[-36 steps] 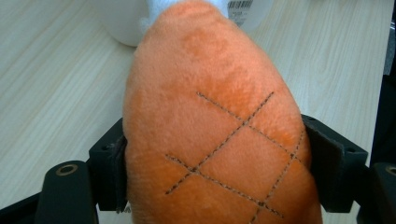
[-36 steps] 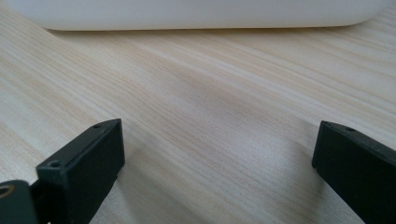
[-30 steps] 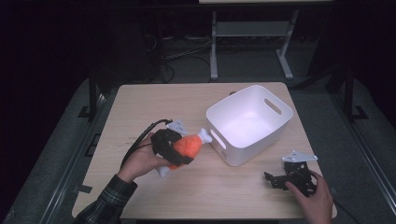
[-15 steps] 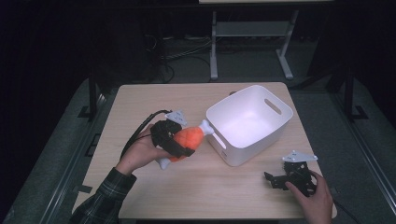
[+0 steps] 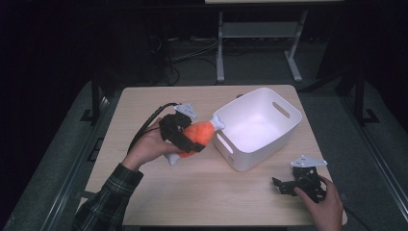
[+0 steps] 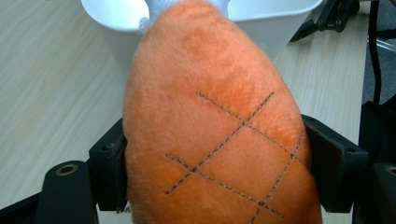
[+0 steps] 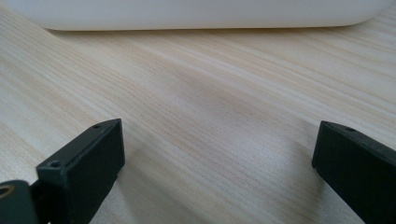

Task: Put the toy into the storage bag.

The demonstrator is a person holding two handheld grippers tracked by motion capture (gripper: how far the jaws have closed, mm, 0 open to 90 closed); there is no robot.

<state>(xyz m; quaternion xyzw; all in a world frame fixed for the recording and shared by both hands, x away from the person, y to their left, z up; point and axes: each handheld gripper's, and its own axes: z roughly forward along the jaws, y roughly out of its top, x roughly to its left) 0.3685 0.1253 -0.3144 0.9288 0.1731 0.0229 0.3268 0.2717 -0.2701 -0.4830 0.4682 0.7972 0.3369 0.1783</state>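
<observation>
The left gripper [image 5: 185, 137] is squeezing a soft orange toy drumstick [image 5: 199, 134], and its jaws are standing wide because the toy is fat. In the left gripper view the two black pads are pressing into both sides of the drumstick [image 6: 210, 135]. The toy is hanging in the air, just beside the near-left wall of the white bin [image 5: 284, 132], not inside it yet.

The drumstick's long way is pointing from the hand up toward the bin. Its white bone tip [image 5: 219, 121] is right at the bin's rim. So the bin is lying straight ahead of the claw, and I think a little lift and push forward would bring the toy over the opening.

The left hand is the nearer one to the bin. The right gripper [image 5: 293, 185] is resting on the table [image 5: 144, 103], well apart from the toy, with its jaws wide and nothing between them.

I am counting one drumstick, one bin, and two grippers.
</observation>
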